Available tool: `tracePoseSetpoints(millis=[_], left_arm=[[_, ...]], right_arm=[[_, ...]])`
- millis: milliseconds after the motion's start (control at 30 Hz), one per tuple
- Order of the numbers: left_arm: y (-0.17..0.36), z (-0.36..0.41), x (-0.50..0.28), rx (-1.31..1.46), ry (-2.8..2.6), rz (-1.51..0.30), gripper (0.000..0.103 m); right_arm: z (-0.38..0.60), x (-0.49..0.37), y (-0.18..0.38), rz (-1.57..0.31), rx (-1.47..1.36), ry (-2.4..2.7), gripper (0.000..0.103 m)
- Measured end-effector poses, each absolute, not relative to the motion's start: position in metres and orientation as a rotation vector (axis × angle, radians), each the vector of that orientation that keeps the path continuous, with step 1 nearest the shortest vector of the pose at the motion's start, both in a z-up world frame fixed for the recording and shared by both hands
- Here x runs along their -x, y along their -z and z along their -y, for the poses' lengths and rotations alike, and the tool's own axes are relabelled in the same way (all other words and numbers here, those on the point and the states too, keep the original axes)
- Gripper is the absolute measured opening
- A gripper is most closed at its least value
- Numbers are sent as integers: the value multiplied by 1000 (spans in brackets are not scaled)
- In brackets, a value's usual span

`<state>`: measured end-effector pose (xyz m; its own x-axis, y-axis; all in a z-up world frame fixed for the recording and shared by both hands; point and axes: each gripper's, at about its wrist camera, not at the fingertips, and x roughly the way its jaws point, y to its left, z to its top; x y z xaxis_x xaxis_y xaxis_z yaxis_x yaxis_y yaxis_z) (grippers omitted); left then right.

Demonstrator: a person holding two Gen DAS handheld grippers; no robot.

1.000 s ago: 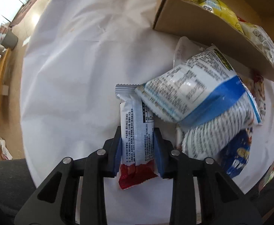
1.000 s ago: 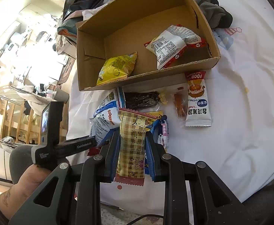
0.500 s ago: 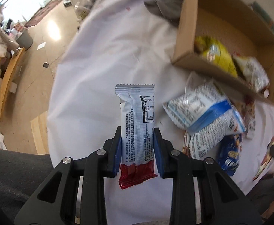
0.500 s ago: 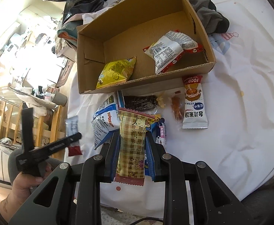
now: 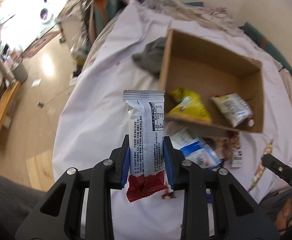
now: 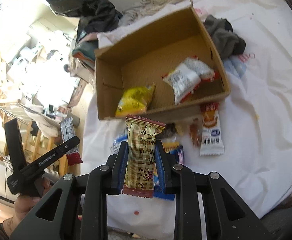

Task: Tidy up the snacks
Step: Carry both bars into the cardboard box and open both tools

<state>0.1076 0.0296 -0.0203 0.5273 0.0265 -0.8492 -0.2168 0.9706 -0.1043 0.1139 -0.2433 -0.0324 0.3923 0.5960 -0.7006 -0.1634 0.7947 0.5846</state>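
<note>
White sheet (image 6: pixel 255 110) fills my view, spread over the whole surface. On it, far side, the cardboard box (image 6: pixel 152 40) sits open, with a yellow bag (image 6: pixel 135 100) on its left and a white-and-red packet (image 6: pixel 188 78) on its right. A grey cloth (image 6: pixel 223 37) lies just beside the box's right wall. Near the box's front wall, loose snacks lie on the sheet, an orange-and-white packet (image 6: pixel 211 132) among them. My left gripper (image 5: pixel 146 156) is clamped on a silver bar with a red end (image 5: pixel 145 138), held up off the sheet, left of the box. My right gripper (image 6: pixel 140 161) is clenched on a tan checked wafer bar (image 6: pixel 141 156), above the loose pile.
</note>
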Motion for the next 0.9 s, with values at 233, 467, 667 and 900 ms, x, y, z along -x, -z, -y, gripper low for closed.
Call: tracePoseSetpoints(millis=[233,467,667,900], left_arm=[[2,-6,-137,138,-51,-981,26],[-1,5,-176,136,-3,-997,26],[6,16,-212,94,12,-1006,26],[35,27,-241,46,9,-1043,26]], right_arm=[[256,-143,12,-974,-453,-455,28],[265,-183,4,-925,-389,-365,28],[255,-216,7,-915,-250,-315,28],[240,-241,33,-982,-123,-293,28]])
